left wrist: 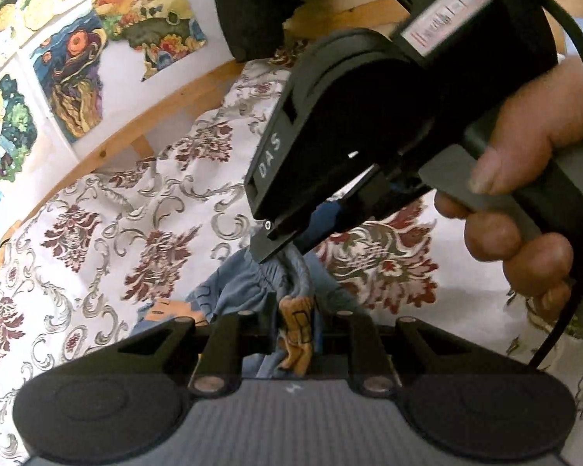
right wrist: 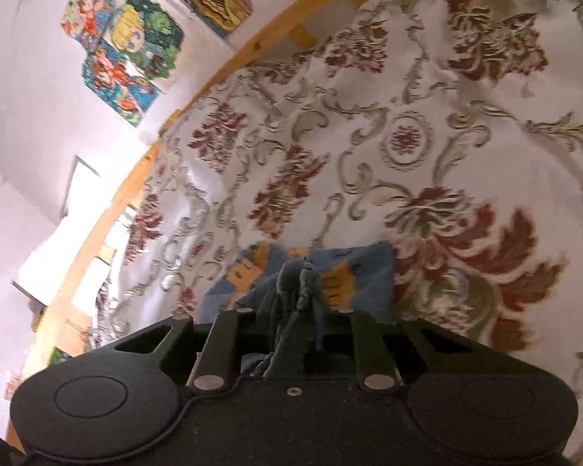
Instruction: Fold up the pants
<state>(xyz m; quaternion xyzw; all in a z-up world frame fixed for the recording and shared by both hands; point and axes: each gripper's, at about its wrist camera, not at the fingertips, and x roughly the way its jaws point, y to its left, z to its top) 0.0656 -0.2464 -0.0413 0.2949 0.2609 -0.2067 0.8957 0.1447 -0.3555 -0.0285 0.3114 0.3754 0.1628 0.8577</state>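
The pants [left wrist: 248,291] are small, blue, with orange patches, and hang bunched over the floral bedspread [left wrist: 136,213]. My left gripper [left wrist: 295,334] is shut on a gathered fold of them, an orange patch pinched between its fingers. In the left wrist view the right gripper [left wrist: 268,248], held by a hand [left wrist: 524,213], comes in from the upper right and pinches the same bunch just beyond my left fingertips. The right wrist view shows the right gripper [right wrist: 295,330] shut on a dark blue gathered edge of the pants [right wrist: 353,272], the rest draped below.
The patterned bedspread [right wrist: 369,136] fills most of both views. A wooden bed frame rail [right wrist: 252,46] runs along its far edge. Colourful pictures [right wrist: 136,50] hang on the white wall behind. A black cable [left wrist: 579,77] trails from the right gripper.
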